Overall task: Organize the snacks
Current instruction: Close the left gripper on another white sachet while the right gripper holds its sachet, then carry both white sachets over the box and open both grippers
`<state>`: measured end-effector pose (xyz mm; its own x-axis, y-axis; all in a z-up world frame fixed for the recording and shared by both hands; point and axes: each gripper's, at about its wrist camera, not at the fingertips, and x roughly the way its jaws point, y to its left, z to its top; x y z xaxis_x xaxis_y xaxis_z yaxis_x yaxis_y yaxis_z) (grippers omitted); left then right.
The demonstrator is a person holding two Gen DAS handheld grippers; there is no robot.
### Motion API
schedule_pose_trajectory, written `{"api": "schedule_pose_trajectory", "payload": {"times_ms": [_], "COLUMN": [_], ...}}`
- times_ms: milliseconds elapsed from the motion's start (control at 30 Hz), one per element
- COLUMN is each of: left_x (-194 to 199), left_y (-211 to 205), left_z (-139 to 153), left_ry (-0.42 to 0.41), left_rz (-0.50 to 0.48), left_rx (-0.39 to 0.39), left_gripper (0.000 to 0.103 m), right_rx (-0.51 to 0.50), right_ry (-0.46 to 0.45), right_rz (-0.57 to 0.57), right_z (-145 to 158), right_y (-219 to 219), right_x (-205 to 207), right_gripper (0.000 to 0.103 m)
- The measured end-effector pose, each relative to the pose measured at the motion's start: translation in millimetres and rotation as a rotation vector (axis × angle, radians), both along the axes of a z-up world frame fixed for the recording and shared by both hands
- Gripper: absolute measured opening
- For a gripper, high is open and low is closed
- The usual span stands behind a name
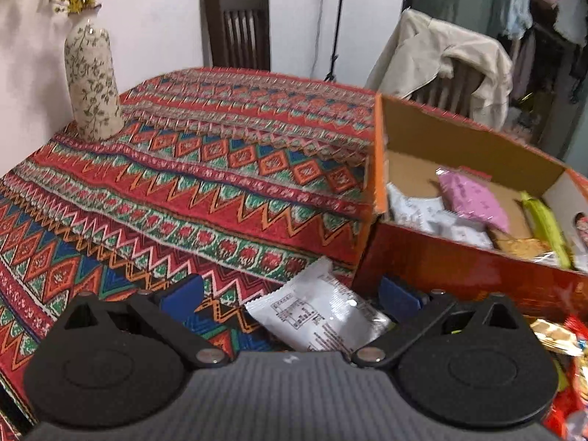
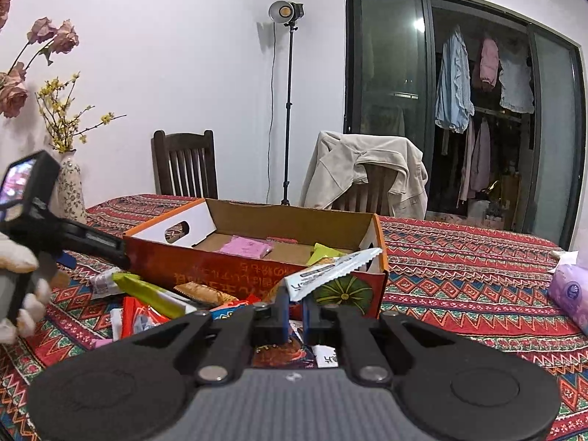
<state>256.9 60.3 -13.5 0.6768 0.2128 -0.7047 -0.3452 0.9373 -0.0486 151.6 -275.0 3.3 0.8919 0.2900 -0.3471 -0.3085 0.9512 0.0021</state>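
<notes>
An open cardboard box [image 1: 459,136] with red-orange sides stands on the patterned tablecloth; it also shows in the right wrist view [image 2: 257,268]. Inside lie a pink packet [image 1: 474,198], white packets [image 1: 422,209] and a green packet [image 1: 544,220]. My left gripper [image 1: 290,301] is open just above the cloth, with a white snack packet [image 1: 316,312] lying between its fingers, by the box's near left corner. My right gripper [image 2: 294,308] is shut on a white packet with a serrated edge [image 2: 334,268], held up in front of the box's near right corner.
A loose pile of snacks [image 2: 154,297] lies in front of the box. A floral vase [image 1: 92,77] stands at the table's far left. A purple tissue pack [image 2: 569,286] lies at the right. Two chairs [image 2: 185,163] stand behind the table, one draped with a jacket [image 2: 367,169].
</notes>
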Motion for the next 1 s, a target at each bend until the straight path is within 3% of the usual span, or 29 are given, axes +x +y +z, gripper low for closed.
{"api": "schedule_pose_trajectory", "payload": {"times_ms": [200,300,367,433,533,800,1000], "left_x": [-10.6,-19.1,-22.4,-24.9,-28.5,-47.8,-61.6], "left_y": [8.9,11.7,12.0,11.7,15.3,14.8,8.7], "left_z": [-5.5,-4.6,-4.5,-4.0,-3.2,13.1,43.2], "left_ry": [0.038,0.03,0.025,0.012,-0.008,-0.081,-0.179], "left_rz": [0.002,-0.011,-0.026,-0.046,-0.074,-0.103,-0.14], "left_rx": [-0.027,-0.036,-0.032,-0.026,-0.05,-0.024,-0.005], "left_gripper": [0.1,0.085,0.064,0.052,0.042,0.042,0.042], "right_rx": [0.01,0.013,0.015,0.016,0.015,0.016,0.015], "right_ry": [0.012,0.015,0.016,0.018,0.018,0.009,-0.013], "right_rz": [0.008,0.012,0.016,0.018,0.021,0.018,0.015], "right_z": [-4.7,-6.2,-6.9,-7.8,-7.1,-2.7,6.1], "right_y": [-0.1,0.8,2.0,3.0,2.9,3.9,4.9], "right_x": [1.7,2.2,1.9,1.0,-1.6,-4.5,-2.2], "right_gripper": [0.006,0.006,0.006,0.006,0.006,0.006,0.006]}}
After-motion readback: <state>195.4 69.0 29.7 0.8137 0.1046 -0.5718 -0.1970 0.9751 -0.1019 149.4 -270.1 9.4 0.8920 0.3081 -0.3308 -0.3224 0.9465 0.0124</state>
